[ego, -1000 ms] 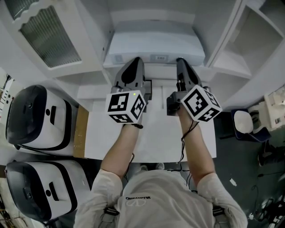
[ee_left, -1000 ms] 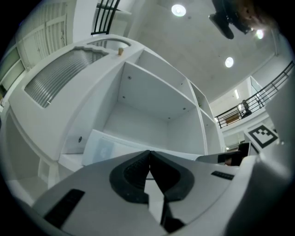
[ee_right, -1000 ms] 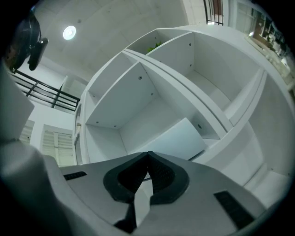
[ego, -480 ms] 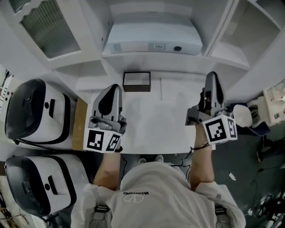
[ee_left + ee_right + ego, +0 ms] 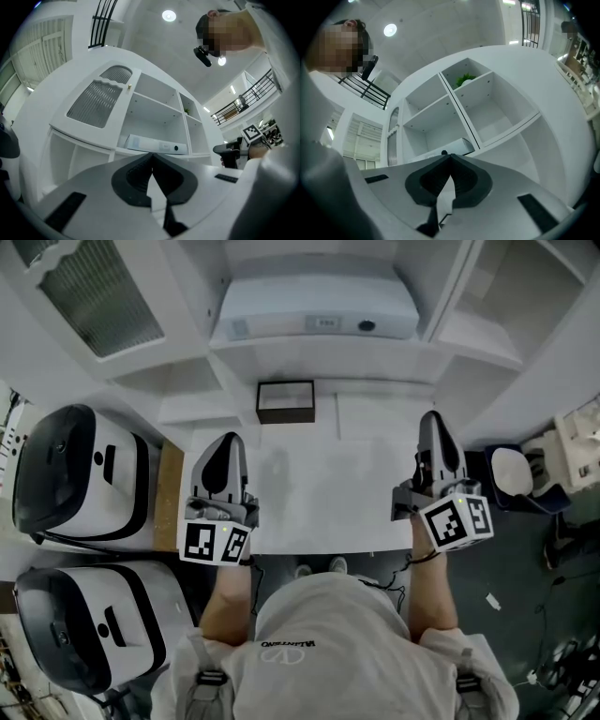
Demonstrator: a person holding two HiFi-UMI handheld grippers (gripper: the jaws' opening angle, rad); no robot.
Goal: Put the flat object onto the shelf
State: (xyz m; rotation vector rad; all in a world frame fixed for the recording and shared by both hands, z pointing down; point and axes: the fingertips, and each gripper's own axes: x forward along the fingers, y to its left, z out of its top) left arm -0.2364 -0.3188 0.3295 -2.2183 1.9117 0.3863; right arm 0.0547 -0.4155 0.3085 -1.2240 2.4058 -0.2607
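Jaws shut and empty, we draw left gripper and right gripper back; flat object rests on shelf ahead.

Flat object lay on shelf in the centre bay of the shelving unit, behind & above table. Small box sat at table's far edge, left of centre, just in front of the shelf. L gripper was over table's left side, R gripper over its right side, well apart, both pointing toward the shelving. Two headsets lay left of table, one nearer than the other. Slatted door was left of the centre bay. Seat stood right of table, near R gripper.
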